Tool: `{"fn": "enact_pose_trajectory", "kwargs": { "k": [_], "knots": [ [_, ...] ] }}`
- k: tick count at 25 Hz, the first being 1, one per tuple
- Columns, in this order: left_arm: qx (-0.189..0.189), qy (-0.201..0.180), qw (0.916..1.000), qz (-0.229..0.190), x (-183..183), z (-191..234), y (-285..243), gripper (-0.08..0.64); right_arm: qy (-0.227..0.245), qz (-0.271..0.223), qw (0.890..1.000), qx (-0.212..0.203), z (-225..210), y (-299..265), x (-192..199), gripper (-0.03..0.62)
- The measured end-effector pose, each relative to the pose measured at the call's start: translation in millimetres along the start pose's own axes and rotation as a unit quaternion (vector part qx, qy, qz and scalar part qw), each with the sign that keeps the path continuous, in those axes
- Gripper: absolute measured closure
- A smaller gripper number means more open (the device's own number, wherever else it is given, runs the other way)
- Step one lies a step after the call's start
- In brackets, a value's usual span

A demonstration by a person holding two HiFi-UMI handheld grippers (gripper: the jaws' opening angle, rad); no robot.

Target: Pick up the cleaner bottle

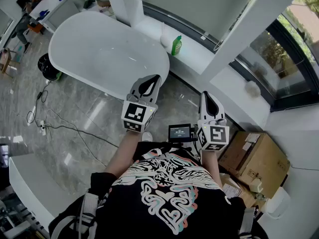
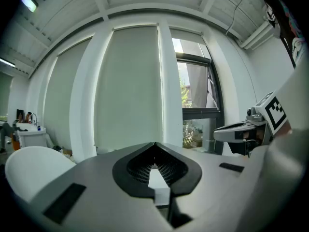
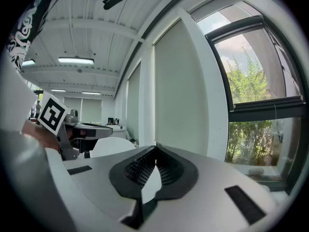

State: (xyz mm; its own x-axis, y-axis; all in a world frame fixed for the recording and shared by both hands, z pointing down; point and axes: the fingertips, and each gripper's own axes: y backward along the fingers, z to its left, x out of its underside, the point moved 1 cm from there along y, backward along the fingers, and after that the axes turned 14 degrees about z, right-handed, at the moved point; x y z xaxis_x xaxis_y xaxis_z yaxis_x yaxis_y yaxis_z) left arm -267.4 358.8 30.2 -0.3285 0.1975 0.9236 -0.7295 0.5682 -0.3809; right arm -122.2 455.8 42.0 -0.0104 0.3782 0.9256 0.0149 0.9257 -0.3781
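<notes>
Nearest to you is your own black T-shirt (image 1: 167, 190) with its white pattern, which fills the bottom of the head view. Just above it you hold both tools out in front of your body, almost level. The left gripper (image 1: 153, 81) is closed: in its own view the two jaws meet at the tips and nothing stands between them. The right gripper (image 1: 207, 97) is closed in the same way and is also empty. A small screen (image 1: 180, 132) sits between your two hands, close to your chest.

The cleaner bottle (image 1: 176, 46) is green and stands upright on the white window ledge (image 1: 204, 56), just beside the rounded end of the white oval table (image 1: 94, 49). It is well apart from both grippers; neither of them touches it. From the head view, it lies ahead of the left gripper and a little to its right.

A cardboard box (image 1: 254, 158) stands at your right side, near the right gripper. At your left, cables (image 1: 50, 118) lie on the grey marble floor (image 1: 94, 116).
</notes>
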Motion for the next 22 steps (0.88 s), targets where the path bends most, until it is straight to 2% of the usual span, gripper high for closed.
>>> {"fn": "enact_pose_trajectory", "kwargs": {
  "k": [22],
  "knots": [
    [-0.024,0.008,0.9996,-0.009,-3,-34,-4,0.543,-0.007,-0.010,1.000,-0.002,-36,19,13,0.565]
  ]
}}
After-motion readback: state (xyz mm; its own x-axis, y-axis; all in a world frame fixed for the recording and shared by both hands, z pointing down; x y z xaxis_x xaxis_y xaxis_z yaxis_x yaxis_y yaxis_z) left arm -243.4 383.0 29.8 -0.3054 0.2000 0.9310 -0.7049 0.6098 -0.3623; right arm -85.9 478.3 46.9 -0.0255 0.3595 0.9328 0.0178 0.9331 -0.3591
